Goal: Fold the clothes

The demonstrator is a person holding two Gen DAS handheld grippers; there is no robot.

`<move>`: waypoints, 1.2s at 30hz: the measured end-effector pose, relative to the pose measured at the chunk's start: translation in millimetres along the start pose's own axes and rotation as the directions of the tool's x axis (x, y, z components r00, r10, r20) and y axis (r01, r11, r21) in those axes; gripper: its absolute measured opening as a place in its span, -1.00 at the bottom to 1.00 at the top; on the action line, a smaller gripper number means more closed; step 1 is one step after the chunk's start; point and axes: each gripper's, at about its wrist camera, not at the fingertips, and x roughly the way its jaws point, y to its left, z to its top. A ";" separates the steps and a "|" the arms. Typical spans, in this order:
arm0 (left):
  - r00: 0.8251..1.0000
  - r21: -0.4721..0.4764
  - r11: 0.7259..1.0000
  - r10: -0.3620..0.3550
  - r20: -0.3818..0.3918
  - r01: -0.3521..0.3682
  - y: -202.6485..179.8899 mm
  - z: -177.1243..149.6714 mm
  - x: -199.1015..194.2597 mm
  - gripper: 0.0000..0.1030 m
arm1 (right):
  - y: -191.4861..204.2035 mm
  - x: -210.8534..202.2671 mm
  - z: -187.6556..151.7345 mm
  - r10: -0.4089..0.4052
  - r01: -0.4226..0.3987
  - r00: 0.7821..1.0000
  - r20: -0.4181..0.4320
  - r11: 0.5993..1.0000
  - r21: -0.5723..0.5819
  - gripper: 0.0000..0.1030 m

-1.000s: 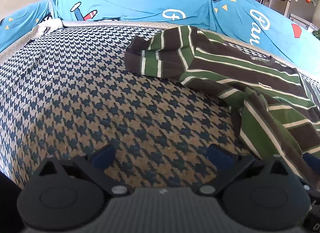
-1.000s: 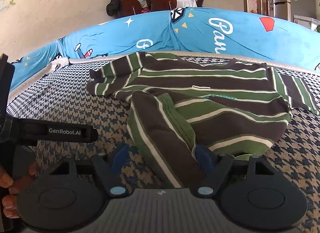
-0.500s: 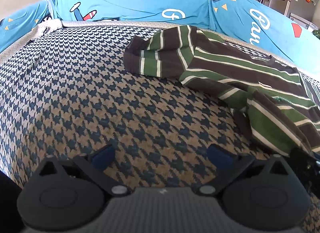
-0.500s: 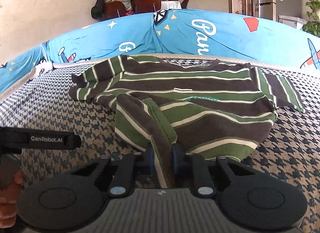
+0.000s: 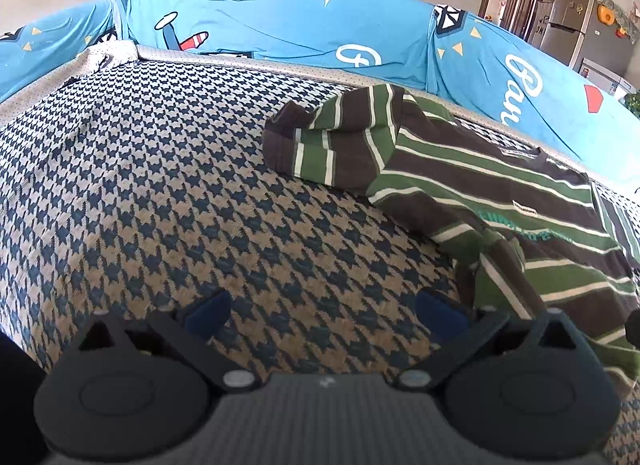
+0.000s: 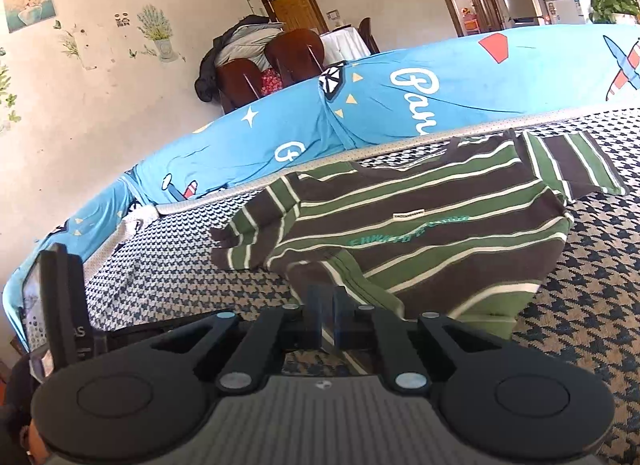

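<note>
1. The shirt (image 6: 424, 233), striped green and brown, lies spread on the bed (image 5: 168, 201), toward the far edge by the blue bumper (image 6: 400, 105). Its body is mostly flat, chest print up, collar toward the bumper.

2. Done so far, as I judge it: very little. One sleeve (image 5: 320, 145) is bunched and partly doubled at the shirt's left side; the other sleeve (image 6: 572, 165) lies out flat at the right. The near bottom corner is already turned up over the body in a loose flap, which is not a clean fold.

3. My right hand-held gripper (image 6: 326, 315) has just been closing, and its jaws are now pinched on that near corner of the hem. The cloth runs from between the pads up into the flap, and it looks lifted off the bed.

4. My left hand-held gripper (image 5: 320, 311) hangs with its jaws wide apart and nothing between them, above bare bed just beside the shirt's near left edge. It touches no cloth.

5. Left to do, by my reckoning: nearly everything. Carry the gripped corner across, bring both sleeves in, then fold the body over and flatten it. I see only one garment.
</note>
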 end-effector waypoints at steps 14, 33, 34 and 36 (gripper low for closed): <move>1.000 -0.005 1.000 -0.005 0.003 0.005 8.4 4.9 -8.8 0.99 | 18.9 14.9 -11.5 -0.112 0.105 0.993 -0.035 0.983 -0.150 -0.79; 1.000 -0.033 0.999 -0.019 0.005 0.019 9.7 8.3 -11.3 0.99 | 29.5 82.1 -6.6 -0.127 0.098 0.987 -0.097 0.961 -0.258 -0.36; 1.000 -0.035 0.999 -0.017 0.005 0.018 10.2 8.6 -11.3 0.99 | 30.2 83.8 -6.9 -0.132 0.103 0.986 -0.097 0.960 -0.261 -0.66; 1.000 -0.038 0.999 -0.014 0.008 0.015 11.3 8.9 -11.8 0.99 | 31.0 85.0 -7.3 -0.137 0.108 0.986 -0.097 0.959 -0.260 -0.79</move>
